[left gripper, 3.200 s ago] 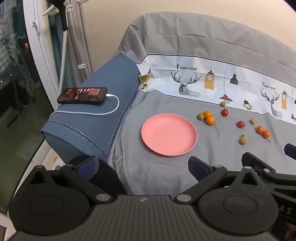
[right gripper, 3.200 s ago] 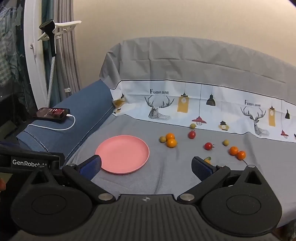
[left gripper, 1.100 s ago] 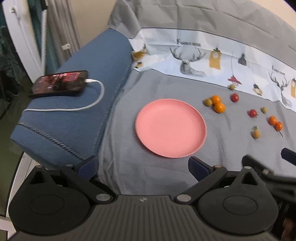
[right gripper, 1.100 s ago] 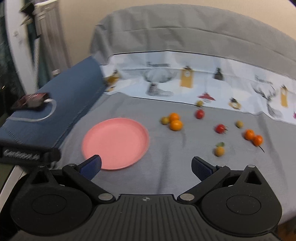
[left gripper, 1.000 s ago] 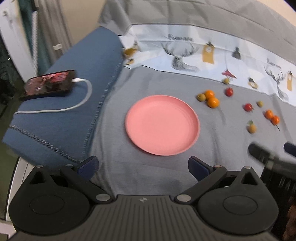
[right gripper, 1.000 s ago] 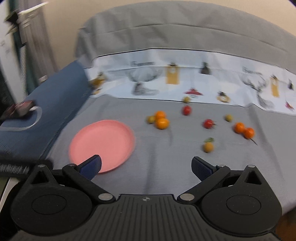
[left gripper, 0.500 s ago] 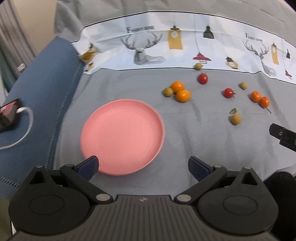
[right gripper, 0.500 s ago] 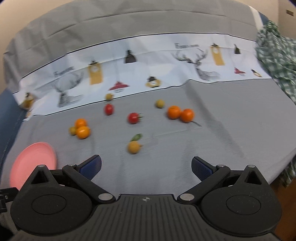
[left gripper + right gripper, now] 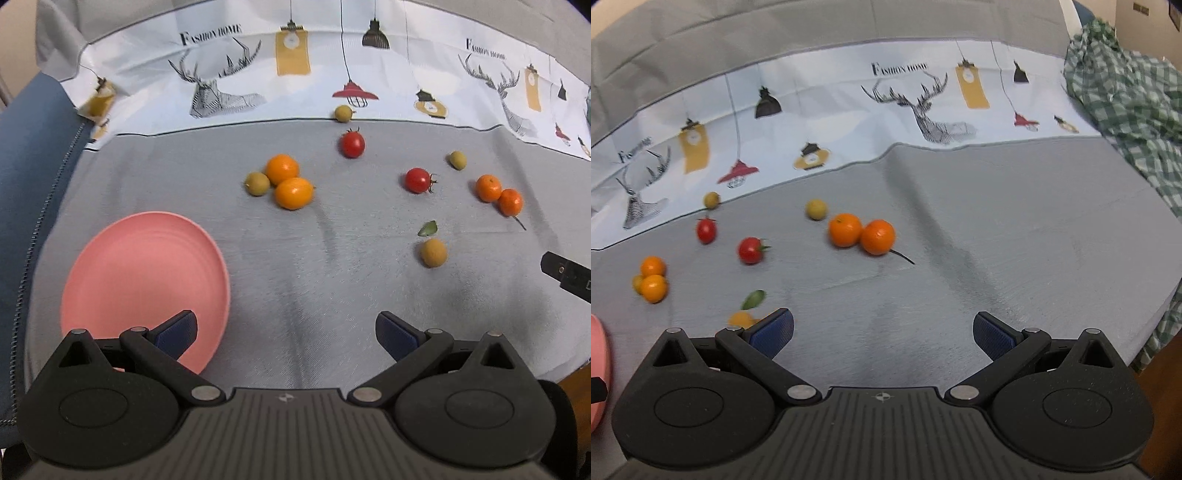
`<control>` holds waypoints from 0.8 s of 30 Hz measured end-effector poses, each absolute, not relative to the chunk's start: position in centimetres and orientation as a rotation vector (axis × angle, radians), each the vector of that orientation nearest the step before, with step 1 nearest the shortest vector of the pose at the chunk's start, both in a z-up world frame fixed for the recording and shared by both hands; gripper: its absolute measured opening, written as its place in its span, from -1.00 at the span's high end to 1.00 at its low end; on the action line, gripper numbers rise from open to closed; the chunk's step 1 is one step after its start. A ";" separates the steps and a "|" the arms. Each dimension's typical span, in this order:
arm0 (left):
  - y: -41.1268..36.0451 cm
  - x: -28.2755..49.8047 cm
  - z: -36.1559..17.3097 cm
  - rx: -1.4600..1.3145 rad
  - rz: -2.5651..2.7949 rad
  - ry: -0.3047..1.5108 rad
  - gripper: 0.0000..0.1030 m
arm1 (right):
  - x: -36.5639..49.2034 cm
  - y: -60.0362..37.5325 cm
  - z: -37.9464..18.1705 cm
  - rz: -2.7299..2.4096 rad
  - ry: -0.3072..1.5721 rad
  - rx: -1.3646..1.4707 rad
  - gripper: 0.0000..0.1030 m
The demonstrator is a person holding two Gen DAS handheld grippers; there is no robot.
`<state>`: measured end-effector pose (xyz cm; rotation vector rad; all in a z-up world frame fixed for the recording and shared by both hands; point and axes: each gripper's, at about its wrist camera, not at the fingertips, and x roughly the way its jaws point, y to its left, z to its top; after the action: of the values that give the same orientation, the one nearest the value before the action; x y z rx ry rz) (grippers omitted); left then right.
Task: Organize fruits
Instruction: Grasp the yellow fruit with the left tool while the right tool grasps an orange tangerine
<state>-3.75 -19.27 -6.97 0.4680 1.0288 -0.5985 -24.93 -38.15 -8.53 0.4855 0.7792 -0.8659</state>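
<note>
Left wrist view: the left gripper (image 9: 286,330) hangs over a grey sheet (image 9: 332,280) with its jaws spread wide and nothing between them. Its left fingertip sits over the near rim of a pink plate (image 9: 144,280), which holds no fruit. Beyond the plate, two oranges (image 9: 288,181) and a small green fruit (image 9: 257,183) touch in a cluster. Farther back lie a red tomato (image 9: 352,144) and another green fruit (image 9: 343,113) at the printed cloth's (image 9: 295,74) edge. To the right are a second tomato (image 9: 418,180), a green fruit (image 9: 458,160), a touching orange pair (image 9: 498,195), and nearer, a yellow fruit (image 9: 433,252) with a leaf beside it.

Right wrist view: the right gripper (image 9: 882,334) is also wide open and empty above the sheet, the yellow fruit partly hidden behind its left fingertip. The orange pair lies ahead, and checked fabric (image 9: 1126,103) is at the right.
</note>
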 end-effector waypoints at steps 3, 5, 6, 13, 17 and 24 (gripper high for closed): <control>-20.3 -3.4 -8.0 0.474 -0.598 1.050 -1.00 | -24.9 -39.6 -9.7 -0.871 0.797 0.515 -0.99; -20.8 -3.3 -8.6 0.479 -0.598 1.057 -1.00 | -25.0 -40.4 -10.3 -0.873 0.809 0.530 -0.99; -21.0 -3.2 -8.8 0.480 -0.598 1.059 -1.00 | -25.0 -40.7 -10.6 -0.876 0.813 0.537 -0.99; -23.0 -2.8 -10.8 0.461 -0.613 1.112 -1.00 | -24.3 -42.9 -12.1 -0.857 0.829 0.537 -0.99; -24.6 -2.8 -11.8 0.428 -0.637 1.150 -1.00 | -23.1 -44.2 -13.2 -0.822 0.854 0.517 -0.99; -29.9 -3.3 -13.4 0.451 -0.764 1.139 -0.99 | -20.1 -47.2 -15.2 -0.791 0.842 0.446 -0.99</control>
<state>-3.33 -29.87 -13.42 0.4508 1.1391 -0.7638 -20.09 -47.23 -15.18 0.4458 0.8425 -0.7907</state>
